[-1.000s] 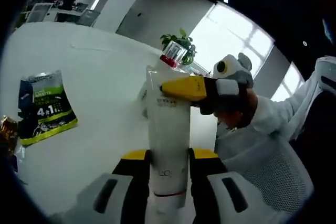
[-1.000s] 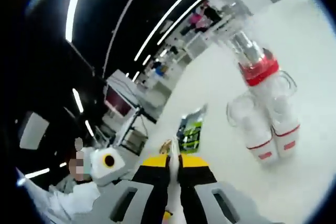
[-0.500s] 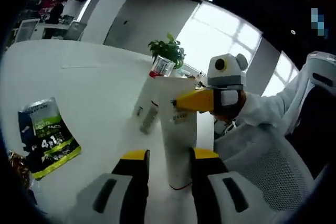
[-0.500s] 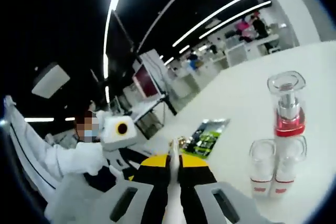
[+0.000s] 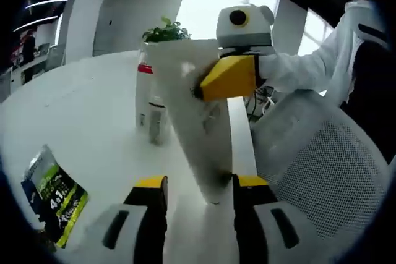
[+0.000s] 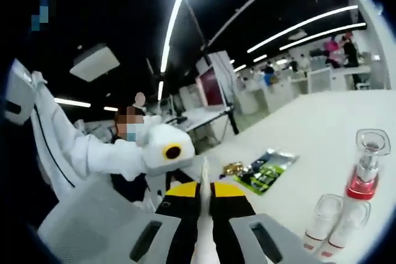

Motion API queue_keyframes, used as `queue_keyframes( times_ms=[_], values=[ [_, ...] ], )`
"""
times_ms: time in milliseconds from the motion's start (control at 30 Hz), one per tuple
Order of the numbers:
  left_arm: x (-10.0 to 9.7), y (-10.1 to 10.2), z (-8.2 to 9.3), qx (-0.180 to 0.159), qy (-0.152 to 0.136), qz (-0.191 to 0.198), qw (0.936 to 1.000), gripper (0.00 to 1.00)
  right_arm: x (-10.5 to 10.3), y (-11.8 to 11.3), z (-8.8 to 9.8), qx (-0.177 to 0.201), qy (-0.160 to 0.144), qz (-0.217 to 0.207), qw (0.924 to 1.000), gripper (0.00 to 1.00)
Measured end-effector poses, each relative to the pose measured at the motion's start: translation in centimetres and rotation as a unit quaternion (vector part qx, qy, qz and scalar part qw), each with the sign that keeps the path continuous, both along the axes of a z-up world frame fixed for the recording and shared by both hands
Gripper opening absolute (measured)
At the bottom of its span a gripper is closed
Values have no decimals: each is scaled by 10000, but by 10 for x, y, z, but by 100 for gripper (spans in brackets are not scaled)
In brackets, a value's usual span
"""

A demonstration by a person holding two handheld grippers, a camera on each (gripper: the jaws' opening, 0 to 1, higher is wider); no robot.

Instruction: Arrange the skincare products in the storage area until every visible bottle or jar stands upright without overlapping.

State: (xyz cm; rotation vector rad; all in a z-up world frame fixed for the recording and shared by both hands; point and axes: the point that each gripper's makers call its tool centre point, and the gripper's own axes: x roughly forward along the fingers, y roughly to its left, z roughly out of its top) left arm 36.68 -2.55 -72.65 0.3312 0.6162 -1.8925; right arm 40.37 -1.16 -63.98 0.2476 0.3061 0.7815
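Skincare tube, tall, white and soft-walled (image 5: 198,128), stands tilted on the white tabletop (image 5: 86,115), cap end down between the yellow-tipped jaws of the left gripper (image 5: 193,185). Those jaws stand narrow on either side of its base; whether they actually press it I cannot tell. The right gripper (image 5: 229,78) comes in from 2 o'clock in the left gripper view and pinches the tube's flat upper end; in the right gripper view its own jaws (image 6: 205,190) are nearly closed on that thin crimped edge (image 6: 205,174).

My worry is the lean: the tube tips toward 11 o'clock, and just behind it at that bearing stands a cluster of clear bottles with a red-collared pump bottle (image 5: 143,85) among them. If the top pinch lets go before the base sits flat, the tube would likely topple into them. The soft wall may also buckle under a hard squeeze.

Room looks best toward 9 o'clock, where the tabletop is bare as far as the green and black foil sachet (image 5: 54,195) near 8 o'clock. At 3 o'clock the table edge runs close beside the tube, with a white mesh chair back (image 5: 315,171) beyond, so little margin there.
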Motion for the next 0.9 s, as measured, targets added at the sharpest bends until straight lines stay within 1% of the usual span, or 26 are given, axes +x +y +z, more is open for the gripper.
queue_keyframes(
  times_ms=[67,133,200,233,267,300,333,367,467,500,533,567,633,700,767,833,867,900],
  values=[
    [-2,-2,3,-66,18,-53,10000,33,-4,4,2,-60,-152,206,9997,0],
    [-3,-6,10,-267,-89,-160,9995,33,-9,7,4,-36,-224,458,9987,0],
    [-9,-8,16,-305,-69,-198,9993,33,-10,5,3,-53,-270,494,9984,0],
    [-11,-9,18,-368,-123,-251,9989,32,-12,4,3,-34,-315,555,9980,0],
    [-11,-11,20,-547,-378,-374,9971,32,-13,4,4,-37,-367,605,9975,0],
    [-9,-11,18,-556,-470,-406,9965,32,-16,5,5,-45,-437,705,9965,0],
    [-11,-10,18,-533,-455,-416,9967,32,-20,6,5,-81,-531,831,9951,0],
    [-14,-9,18,-565,-485,-468,9961,31,-22,7,6,-177,-689,927,9932,0],
    [-20,-8,19,-659,-594,-664,9938,24,-26,6,6,-150,-706,958,9928,0],
    [-26,-8,21,-730,-621,-777,9924,20,-25,4,6,-115,-690,941,9931,0],
    [-28,-8,22,-732,-580,-812,9923,18,-26,4,6,-92,-685,926,9933,0],
    [-26,-10,22,-694,-594,-708,9933,18,-27,4,6,-69,-675,930,9934,0],
    [-26,-9,20,-670,-562,-724,9935,16,-30,4,7,-61,-704,968,9928,0],
    [-27,-8,20,-620,-460,-695,9946,15,-32,5,8,-94,-714,984,9925,1],
    [-28,-8,20,-641,-582,-700,9938,15,-33,4,8,-125,-686,960,9929,2],
    [-24,-10,19,-619,-709,-667,9933,14,-32,2,10,-61,-605,933,9938,3],
    [-20,-12,18,-635,-872,-663,9920,14,-32,2,9,-69,-608,920,9939,3],
    [-20,-12,18,-614,-902,-653,9919,14,-32,1,9,-93,-618,905,9939,3]
  ],
)
